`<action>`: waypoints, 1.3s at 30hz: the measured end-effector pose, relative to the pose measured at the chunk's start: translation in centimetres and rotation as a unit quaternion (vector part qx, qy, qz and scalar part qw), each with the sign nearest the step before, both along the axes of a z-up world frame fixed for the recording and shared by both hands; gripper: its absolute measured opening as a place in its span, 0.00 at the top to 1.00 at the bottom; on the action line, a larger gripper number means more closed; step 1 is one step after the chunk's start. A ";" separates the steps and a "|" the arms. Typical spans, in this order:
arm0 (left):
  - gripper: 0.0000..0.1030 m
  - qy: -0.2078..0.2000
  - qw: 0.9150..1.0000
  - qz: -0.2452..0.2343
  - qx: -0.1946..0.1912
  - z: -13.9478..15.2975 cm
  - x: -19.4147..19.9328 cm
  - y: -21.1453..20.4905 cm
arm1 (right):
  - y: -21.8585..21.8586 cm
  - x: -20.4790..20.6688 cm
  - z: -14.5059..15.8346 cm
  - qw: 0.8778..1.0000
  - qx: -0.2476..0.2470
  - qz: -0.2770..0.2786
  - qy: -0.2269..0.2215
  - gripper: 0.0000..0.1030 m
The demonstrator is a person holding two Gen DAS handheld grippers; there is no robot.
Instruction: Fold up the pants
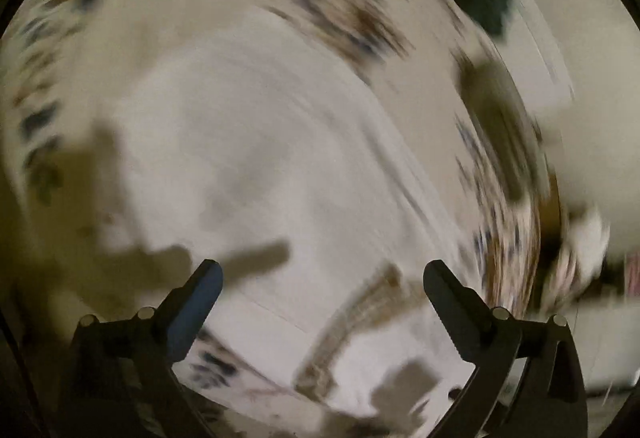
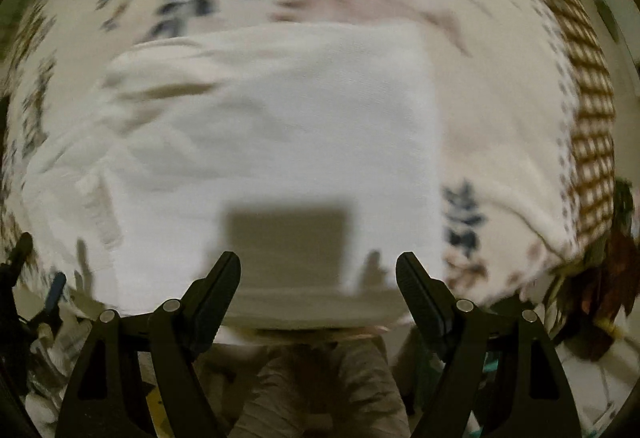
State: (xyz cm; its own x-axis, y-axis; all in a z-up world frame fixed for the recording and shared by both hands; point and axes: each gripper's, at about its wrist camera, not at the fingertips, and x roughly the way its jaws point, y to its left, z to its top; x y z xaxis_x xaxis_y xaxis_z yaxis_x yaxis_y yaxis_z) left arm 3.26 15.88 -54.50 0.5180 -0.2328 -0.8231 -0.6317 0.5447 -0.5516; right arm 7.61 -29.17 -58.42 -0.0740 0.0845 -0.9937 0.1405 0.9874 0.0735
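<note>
White pants (image 2: 280,142) lie folded into a rough rectangle on a patterned cloth-covered surface (image 2: 512,142). My right gripper (image 2: 318,270) hovers open and empty above the pants' near edge. In the left wrist view the frame is motion-blurred; the white pants (image 1: 256,166) fill its middle. My left gripper (image 1: 322,278) is open and empty above them. The other gripper's tip (image 2: 56,290) shows at the left edge of the right wrist view.
The cloth has blue leaf prints (image 2: 464,214) and a brown checked border (image 2: 592,110). A person's legs in beige trousers (image 2: 320,390) are below the surface edge. Dark clutter (image 2: 600,290) sits at the right edge.
</note>
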 end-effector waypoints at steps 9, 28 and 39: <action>0.02 0.027 0.989 0.145 -0.028 -5.8 -3.6 8.2 | 9.7 3.2 -2.0 0.997 0.044 0.066 -0.015 0.21; 0.85 -0.125 0.970 -0.160 0.131 11.3 1.7 -3.6 | 8.1 0.5 -4.4 0.998 0.024 0.056 -0.032 0.21; 0.85 -0.134 0.866 -0.472 0.096 9.1 8.2 -25.2 | -6.3 -5.5 -3.7 0.998 -0.034 -0.052 -0.024 0.21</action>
State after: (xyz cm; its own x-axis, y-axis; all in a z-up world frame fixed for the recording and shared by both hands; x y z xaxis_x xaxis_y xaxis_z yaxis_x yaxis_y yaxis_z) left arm 11.44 -9.36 -45.41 0.3505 -0.5286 -0.7731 0.2808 0.8468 -0.4517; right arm 2.15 -35.51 -62.10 -0.0206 0.0206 -0.9996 0.2409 0.9704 0.0150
